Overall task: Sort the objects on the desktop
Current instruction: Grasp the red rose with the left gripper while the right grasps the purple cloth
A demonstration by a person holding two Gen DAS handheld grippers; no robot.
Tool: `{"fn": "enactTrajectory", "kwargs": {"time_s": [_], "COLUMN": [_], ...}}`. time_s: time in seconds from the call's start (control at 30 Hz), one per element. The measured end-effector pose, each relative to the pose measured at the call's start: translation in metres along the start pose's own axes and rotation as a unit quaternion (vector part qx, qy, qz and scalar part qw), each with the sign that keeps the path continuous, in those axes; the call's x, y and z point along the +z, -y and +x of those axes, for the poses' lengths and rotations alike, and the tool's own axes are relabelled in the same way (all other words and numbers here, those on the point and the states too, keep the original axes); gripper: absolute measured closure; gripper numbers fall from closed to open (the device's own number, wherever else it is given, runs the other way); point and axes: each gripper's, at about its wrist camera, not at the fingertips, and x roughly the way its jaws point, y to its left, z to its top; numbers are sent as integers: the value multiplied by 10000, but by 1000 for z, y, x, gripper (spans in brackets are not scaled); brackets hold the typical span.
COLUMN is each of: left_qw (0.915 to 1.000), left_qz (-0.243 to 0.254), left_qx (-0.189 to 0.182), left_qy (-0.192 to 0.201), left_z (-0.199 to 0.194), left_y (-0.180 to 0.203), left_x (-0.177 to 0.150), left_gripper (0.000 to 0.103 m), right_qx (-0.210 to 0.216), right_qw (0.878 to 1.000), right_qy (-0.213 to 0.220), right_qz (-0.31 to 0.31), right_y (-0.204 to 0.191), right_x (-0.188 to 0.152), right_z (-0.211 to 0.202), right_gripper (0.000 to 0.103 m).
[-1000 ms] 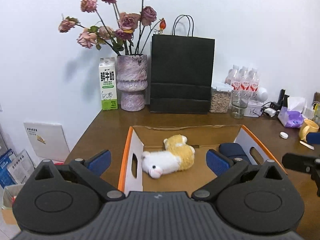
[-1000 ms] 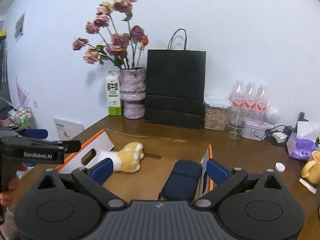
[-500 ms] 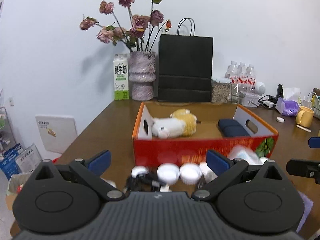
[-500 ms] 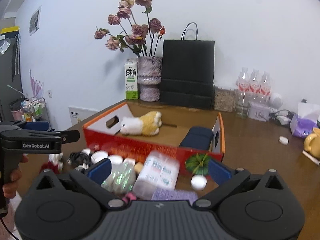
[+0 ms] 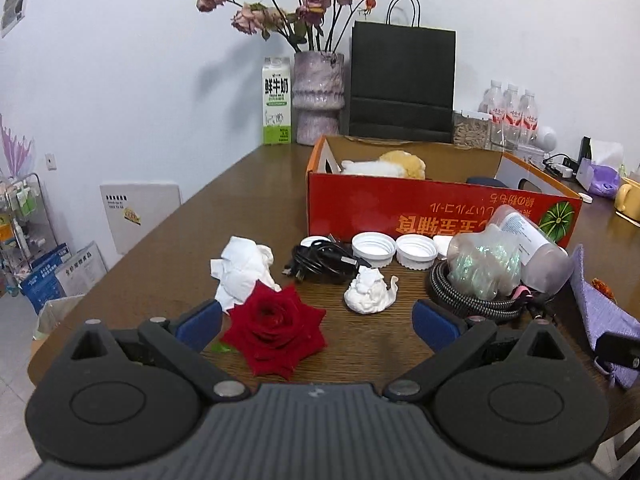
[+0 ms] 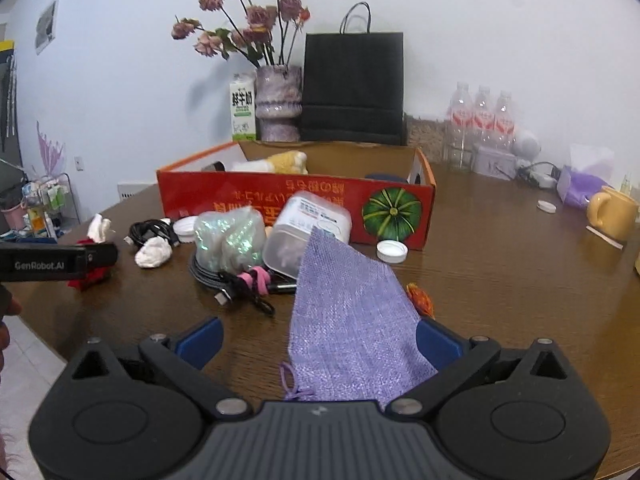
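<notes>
Your left gripper [image 5: 318, 326] hangs level above the table [image 5: 256, 184], jaws wide, empty; a velvety red rose [image 5: 276, 330] lies between its fingers. Your right gripper [image 6: 318, 338] is likewise wide, over a knitted lilac pouch [image 6: 348, 320]. At twelve o'clock stands the glossy red cardboard box [image 5: 400, 210], holding a plush toy [image 5: 384, 166]. Nearer lie a coiled black cable [image 5: 320, 264], ribbed white lids [image 5: 394, 249] and crumpled tissue [image 5: 370, 294].
</notes>
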Motion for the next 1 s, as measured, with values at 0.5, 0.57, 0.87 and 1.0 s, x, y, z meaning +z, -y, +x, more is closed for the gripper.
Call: {"fn": "enactTrajectory", "kwargs": {"time_s": [0.5,0.57,0.87,1.0], "left_qw": [9991,9991,9993,9991], "left_qz": [104,113,74,32], "left_qx": [392,402,229,200], "left_qy": [-78,-91,-295,-365], "left_z": [16,18,28,28], "left_y": [-8,-8,-8,-9], "left_x": [-3,-3,-7,-10], "left_gripper": [0,1,30,36], "right_qx": [-170,-177,-271,-325], "right_qw": [9990,9990,9992,9992], "right_qy": [-218,-242,-172,-104], "right_qz": [338,328,248,229], "right_y": [20,21,22,22], "right_x": [-1,-1,-8,-10], "right_z": [25,29,34,31], "right_gripper": [2,3,18,31]}}
